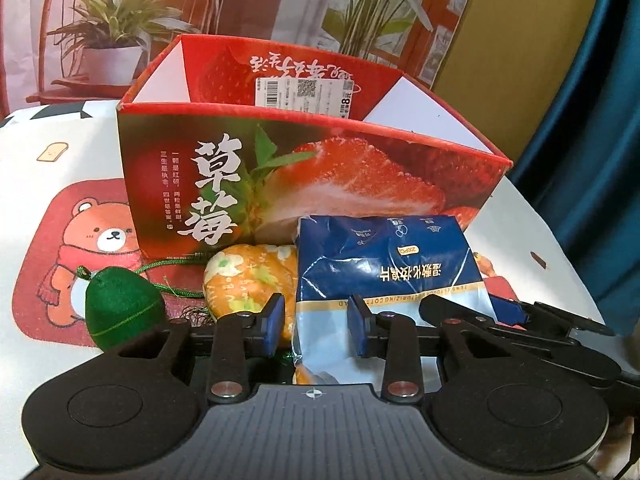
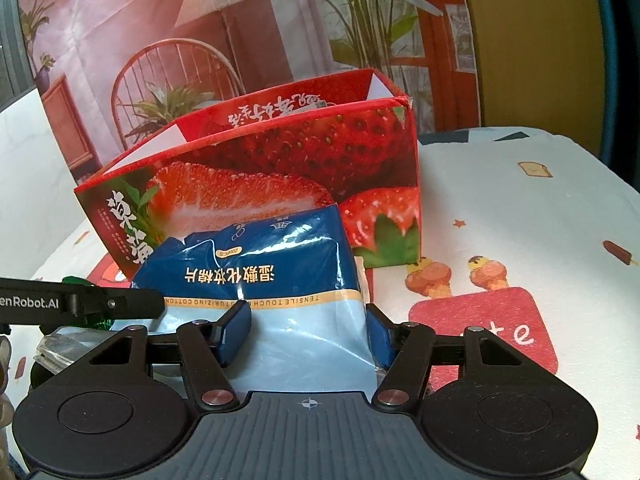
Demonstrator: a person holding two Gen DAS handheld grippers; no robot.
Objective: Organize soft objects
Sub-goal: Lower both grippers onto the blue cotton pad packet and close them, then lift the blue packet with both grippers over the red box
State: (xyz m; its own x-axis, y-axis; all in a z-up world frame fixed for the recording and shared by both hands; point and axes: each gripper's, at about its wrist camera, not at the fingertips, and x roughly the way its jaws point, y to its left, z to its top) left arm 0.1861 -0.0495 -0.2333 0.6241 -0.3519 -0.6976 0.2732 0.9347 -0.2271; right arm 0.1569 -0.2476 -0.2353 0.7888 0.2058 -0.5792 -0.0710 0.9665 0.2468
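Note:
A blue and white pack of cotton pads (image 1: 384, 264) lies in front of an open red strawberry box (image 1: 304, 172). My left gripper (image 1: 316, 328) is open around the pack's left edge, its pads apart. An orange floral soft pouch (image 1: 244, 276) and a green felt dumpling with a cord (image 1: 120, 304) lie to the left. In the right wrist view, my right gripper (image 2: 308, 332) has both pads pressed against the sides of the pack (image 2: 272, 280), in front of the box (image 2: 280, 168). The right gripper also shows in the left wrist view (image 1: 516, 312).
The table carries a white cloth with a bear print (image 1: 96, 240) and ice cream prints (image 2: 488, 272). A printed backdrop with plants and a chair (image 2: 240, 20) stands behind the box. A blue curtain (image 1: 592, 120) hangs at the right.

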